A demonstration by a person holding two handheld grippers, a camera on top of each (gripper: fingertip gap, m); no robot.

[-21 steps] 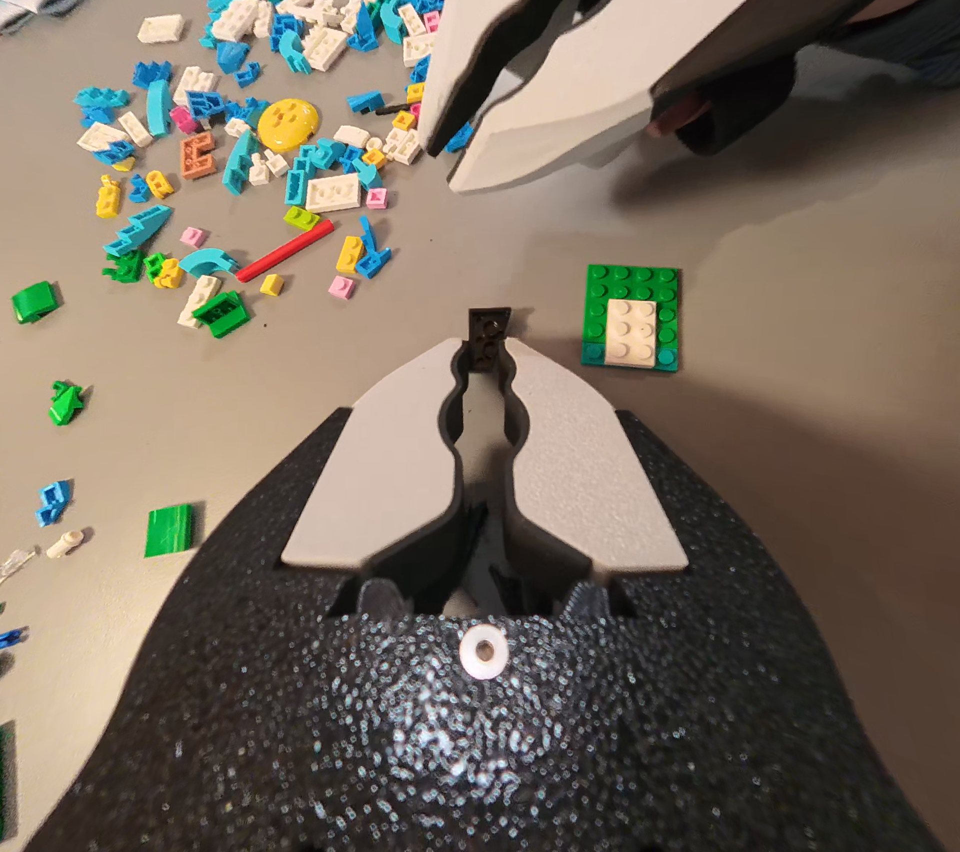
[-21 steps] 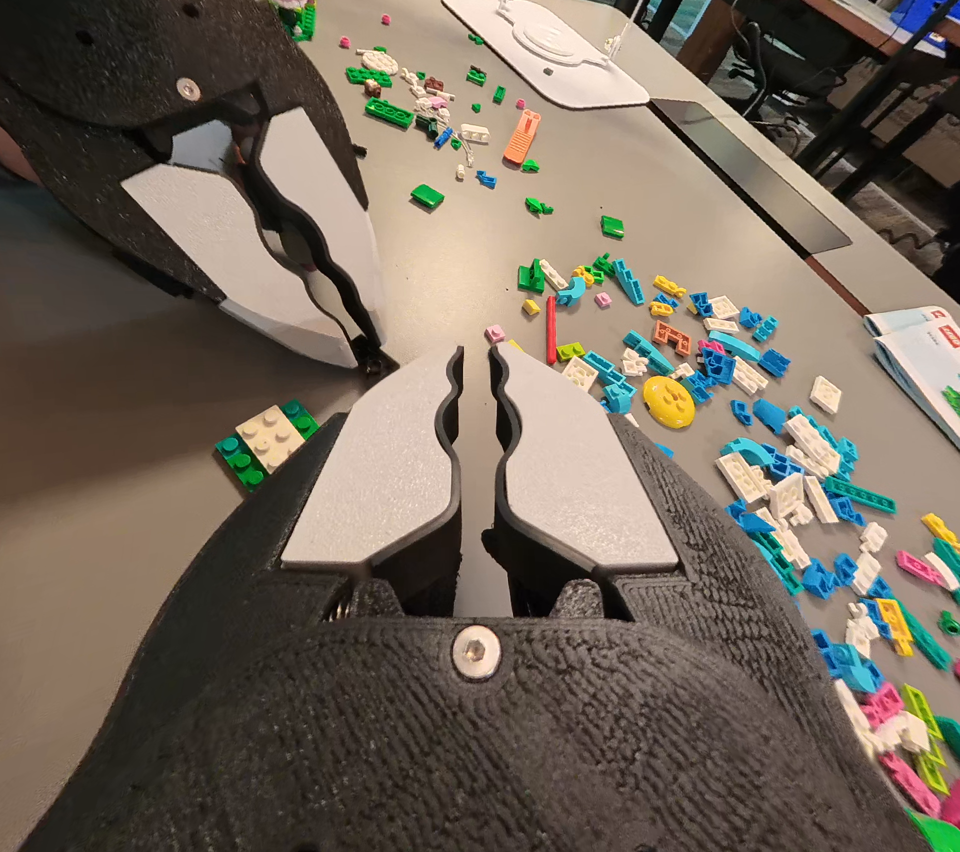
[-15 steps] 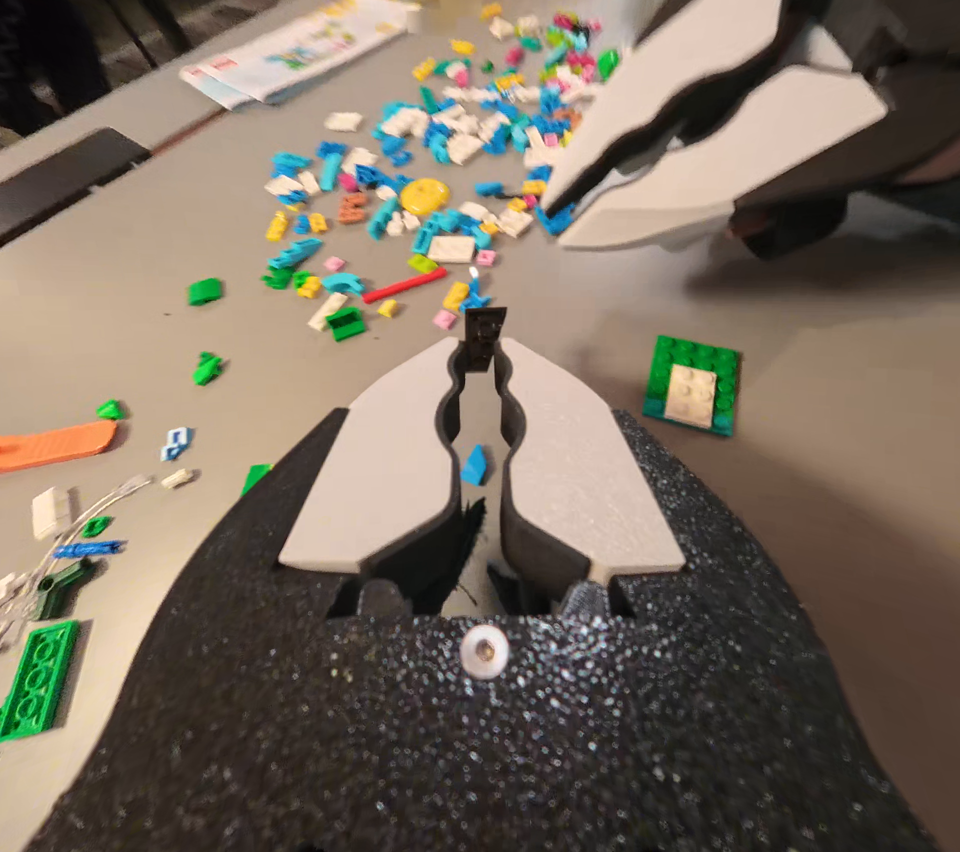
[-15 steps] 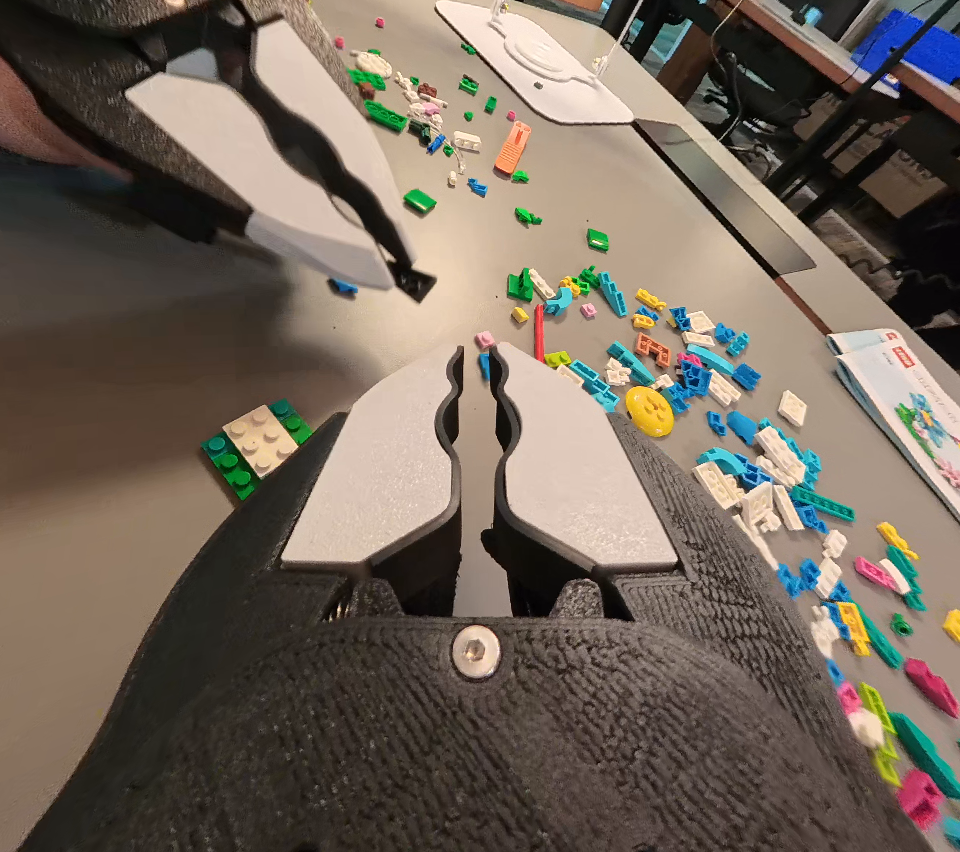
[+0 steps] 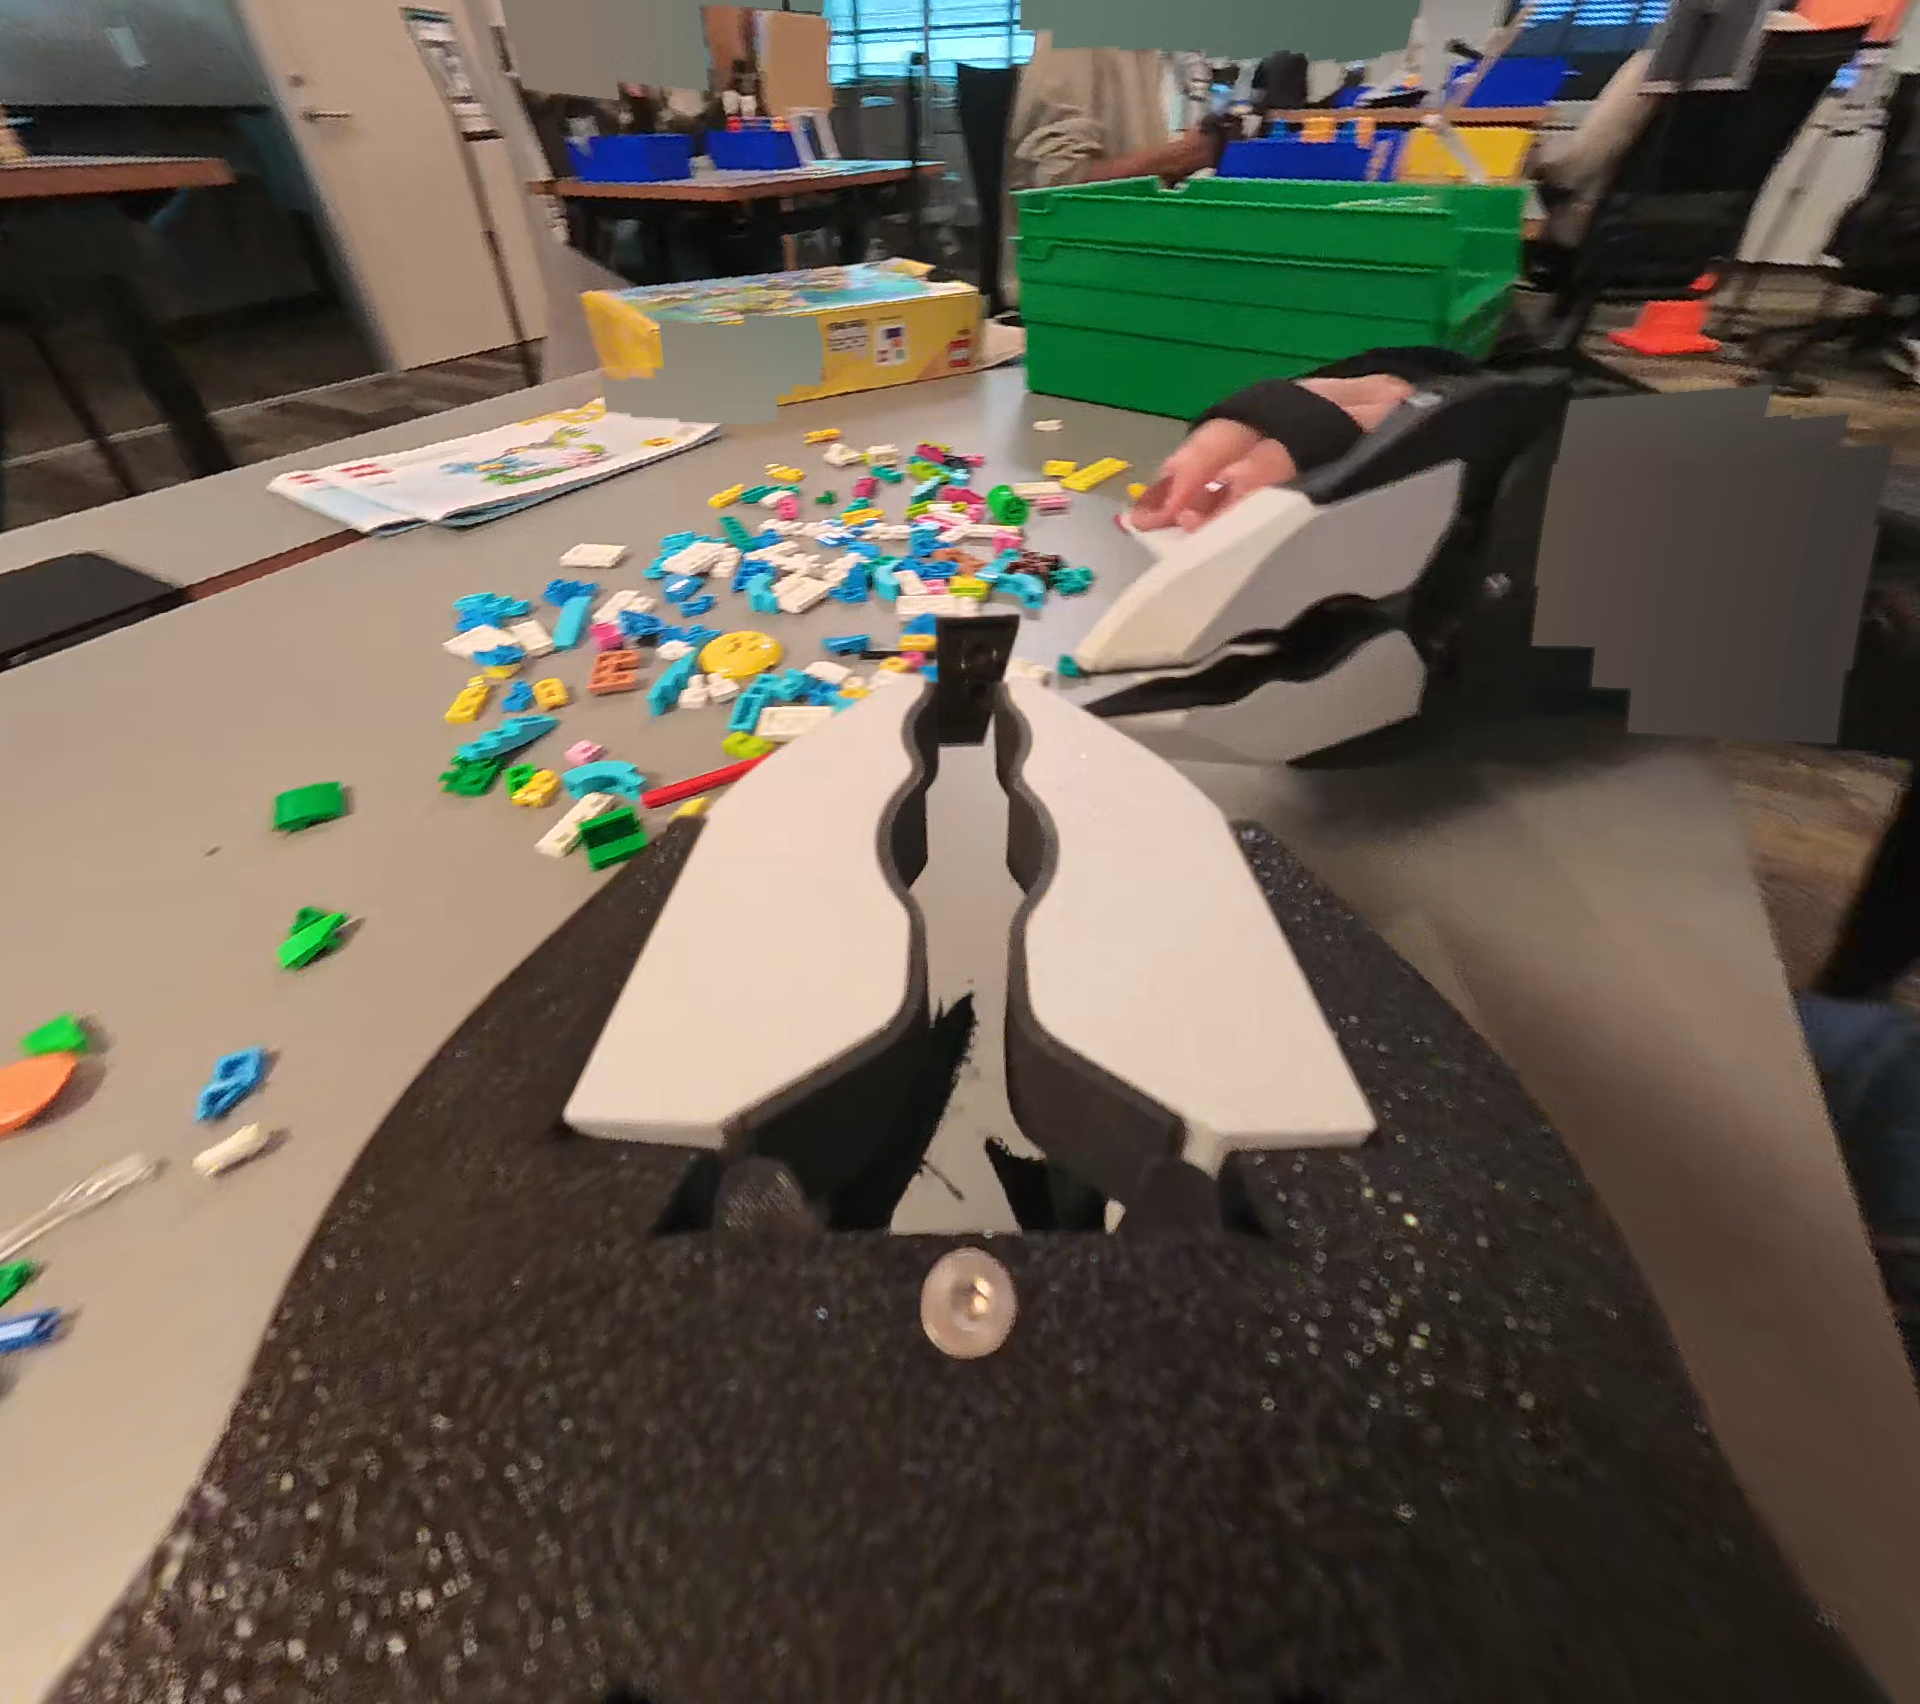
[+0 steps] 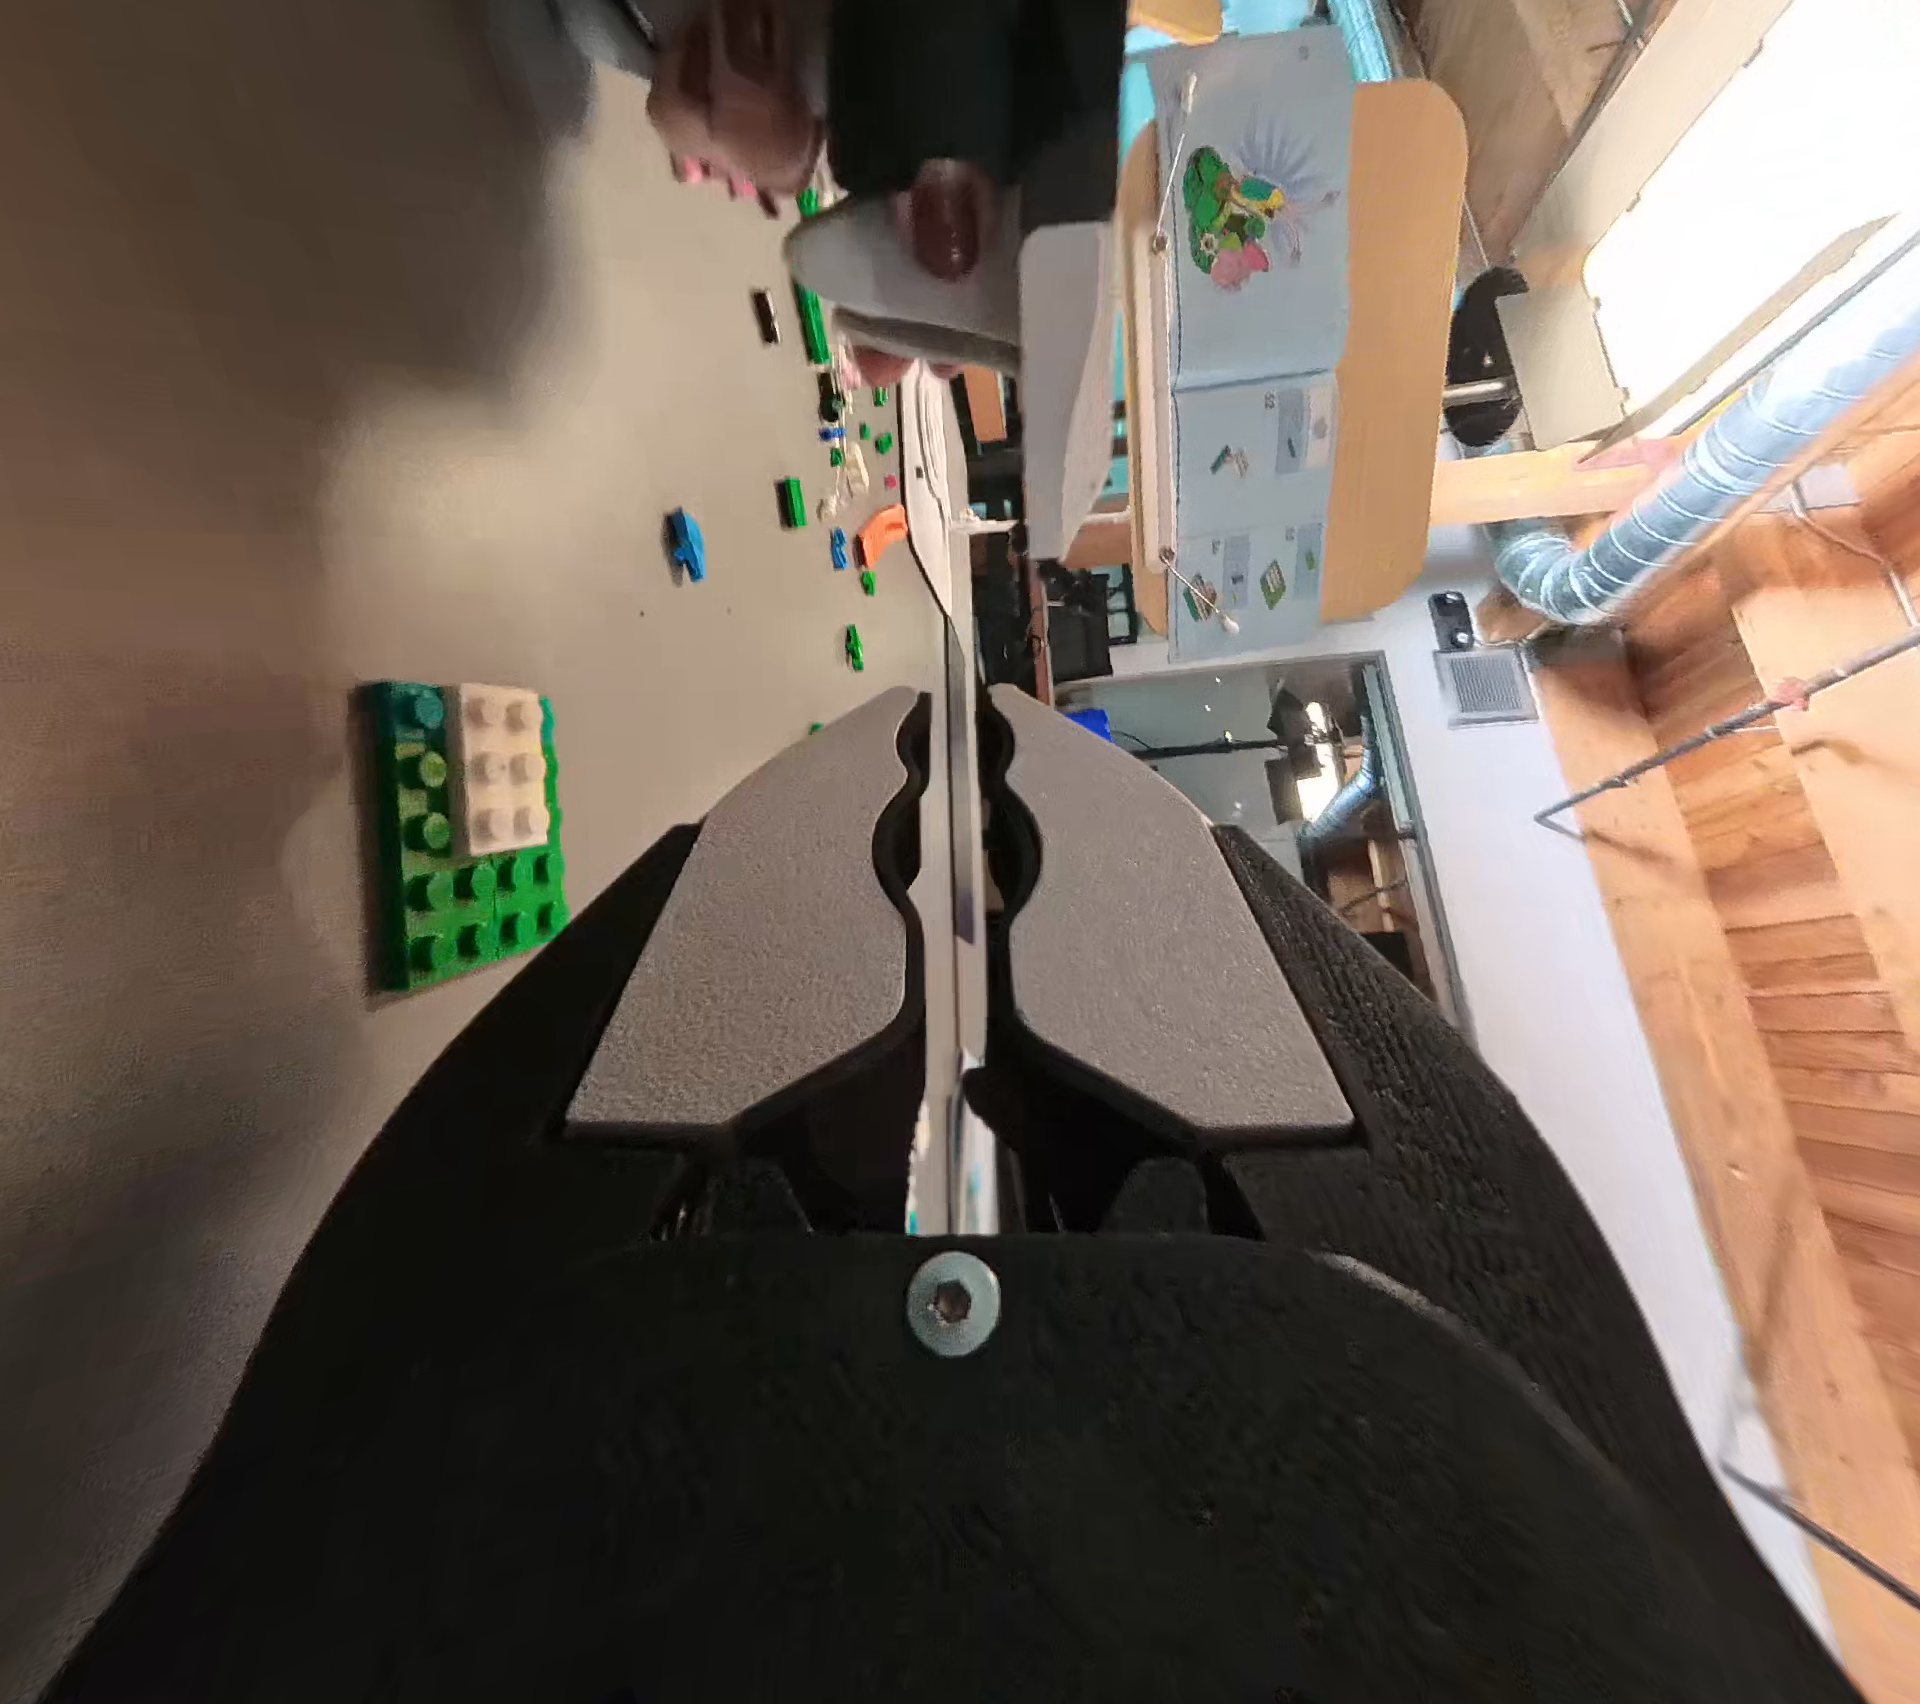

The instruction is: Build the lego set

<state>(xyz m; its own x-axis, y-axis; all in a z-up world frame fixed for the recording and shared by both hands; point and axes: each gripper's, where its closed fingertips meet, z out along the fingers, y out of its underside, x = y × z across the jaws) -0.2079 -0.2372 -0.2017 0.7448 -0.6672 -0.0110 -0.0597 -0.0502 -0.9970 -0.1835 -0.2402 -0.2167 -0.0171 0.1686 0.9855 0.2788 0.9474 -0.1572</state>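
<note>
My left gripper (image 5: 961, 704) is shut on a small black piece (image 5: 974, 662) that sticks out upright past its tips, held above the grey table (image 5: 260, 719). My right gripper (image 6: 951, 704) is rolled on its side, with its fingers close together and nothing between them. It also shows in the left wrist view (image 5: 1086, 688), low over the table beside the loose bricks. A green plate (image 6: 436, 927) with a white brick (image 6: 504, 766) on it lies on the table just left of the right gripper's tips. The plate is hidden in the left wrist view.
A wide scatter of small coloured bricks (image 5: 790, 584) covers the table's middle. Behind it lie an instruction booklet (image 5: 488, 465), a yellow box (image 5: 790, 329) and stacked green crates (image 5: 1268, 283). More small pieces (image 6: 790, 501) and the left gripper with a hand (image 6: 894, 272) show farther off. Both grippers' tips are close together, under 4 cm apart.
The left gripper has tilted up and now looks across the room, still holding the black piece. The right gripper has rolled onto its side and dropped lower, close to the green plate.
</note>
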